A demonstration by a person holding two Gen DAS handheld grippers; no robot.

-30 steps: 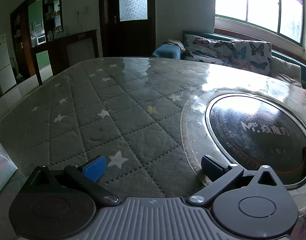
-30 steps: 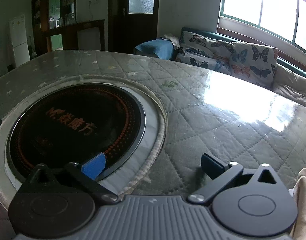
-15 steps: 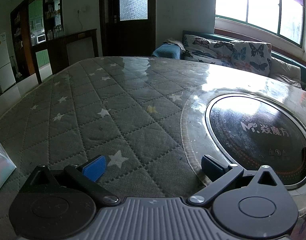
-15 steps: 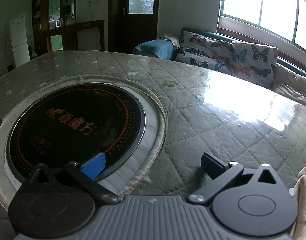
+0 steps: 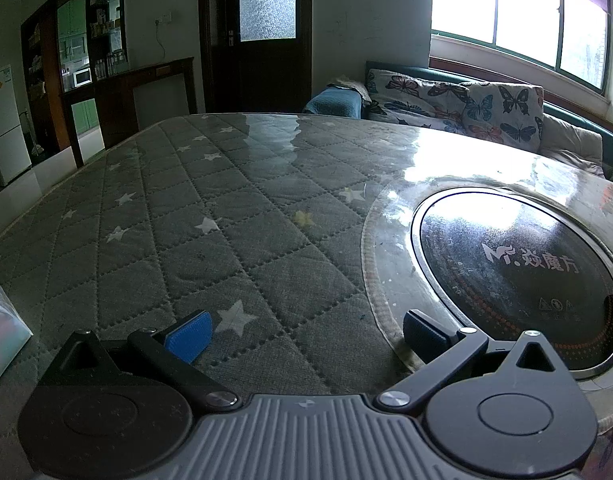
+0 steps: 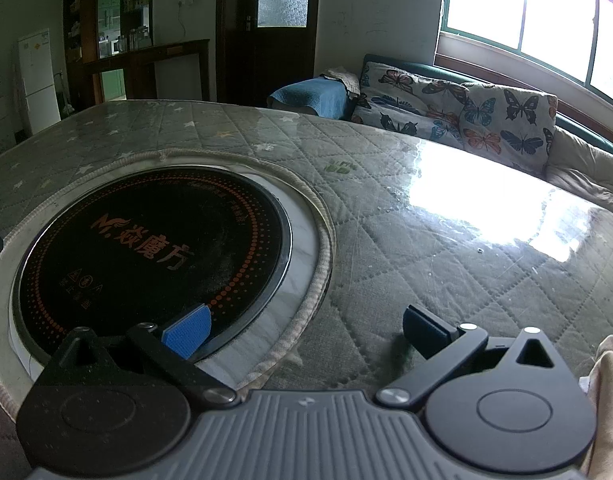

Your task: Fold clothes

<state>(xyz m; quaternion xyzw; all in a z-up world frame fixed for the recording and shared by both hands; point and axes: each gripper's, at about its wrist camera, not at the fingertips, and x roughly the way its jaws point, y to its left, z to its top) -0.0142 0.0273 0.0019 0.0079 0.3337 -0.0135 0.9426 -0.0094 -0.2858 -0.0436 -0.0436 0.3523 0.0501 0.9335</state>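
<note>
Clothing shows only as a beige fold at the near right edge, just beside the right gripper, which, like the left gripper, hovers spread and empty over the quilted table, seemingly poised to reach.

Both wrist cameras sit low over the quilted grey star-patterned table cover (facing the window), sharing the round black glass cooktop.
</note>
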